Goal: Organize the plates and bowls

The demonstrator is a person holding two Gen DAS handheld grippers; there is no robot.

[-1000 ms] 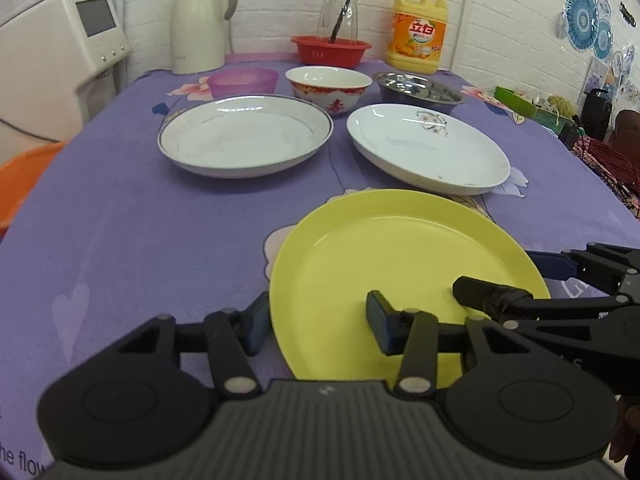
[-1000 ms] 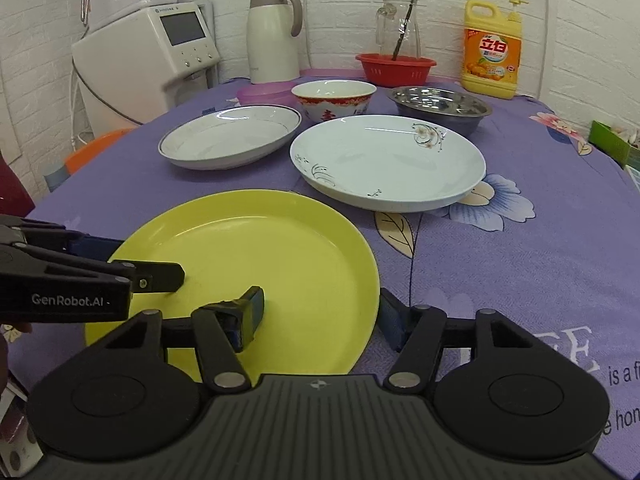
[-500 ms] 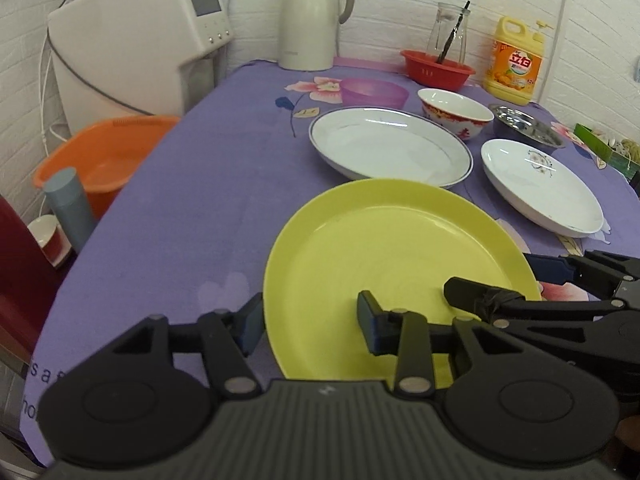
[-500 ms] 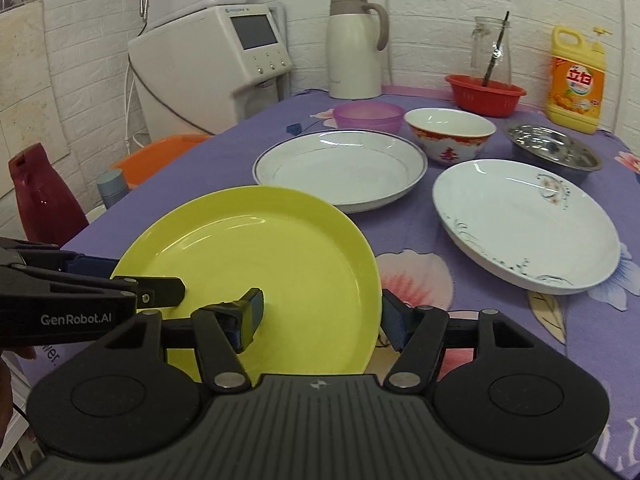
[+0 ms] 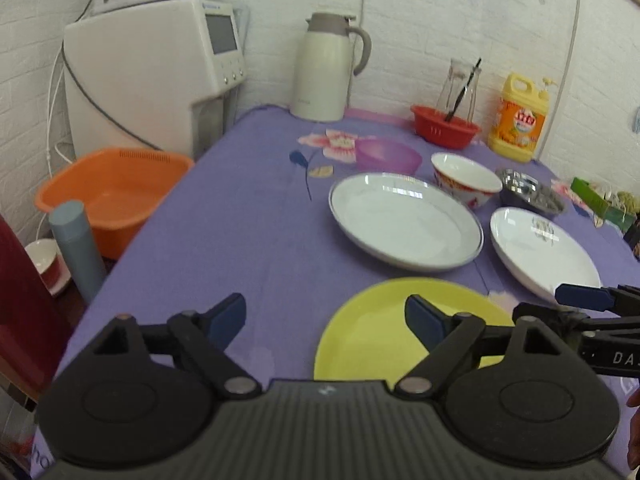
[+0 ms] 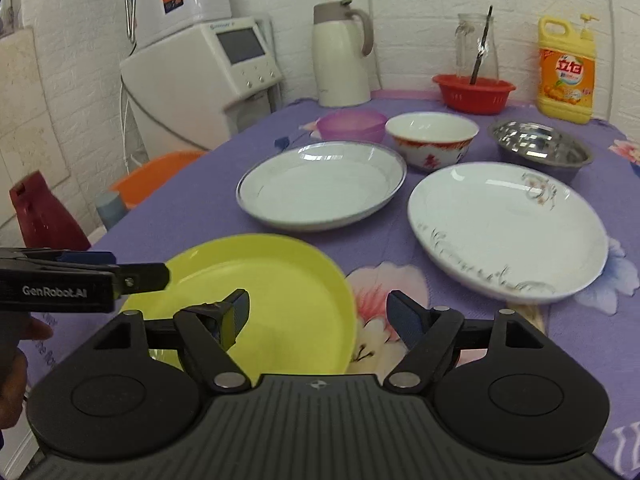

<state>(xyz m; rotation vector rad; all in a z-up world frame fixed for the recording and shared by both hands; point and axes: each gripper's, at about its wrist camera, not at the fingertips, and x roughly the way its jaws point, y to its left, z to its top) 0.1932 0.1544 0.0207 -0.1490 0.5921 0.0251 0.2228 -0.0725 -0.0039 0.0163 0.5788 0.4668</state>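
Left claw (image 5: pixel 322 318) jaws just opened, nothing between; right claw (image 6: pixel 318 312) spread wide, straddling yellow plate (image 6: pixel 260 300) rim without pinching. Plate lies flat on desk (image 5: pixel 240 220), near edge. Likely light, stiff, slick plastic; pinch at rim.

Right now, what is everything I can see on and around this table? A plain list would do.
Yellow plate: one, nearest, on the purple cloth.
White plates: two; grey-rimmed mid-table, flowered to its right.
Bowls: three; purple, white with red pattern, steel, in a row behind the plates.
Red basket: one, at the wall, glass jug behind it.
Yellow detergent bottle: one, far right.
Cream thermos: one, far edge.
White appliance: one, left of the table.
Orange basin: one, below the table's left side.
Left gripper: black, jaws have just been opening, nothing held.
Right gripper: black, open over the yellow plate's edge.
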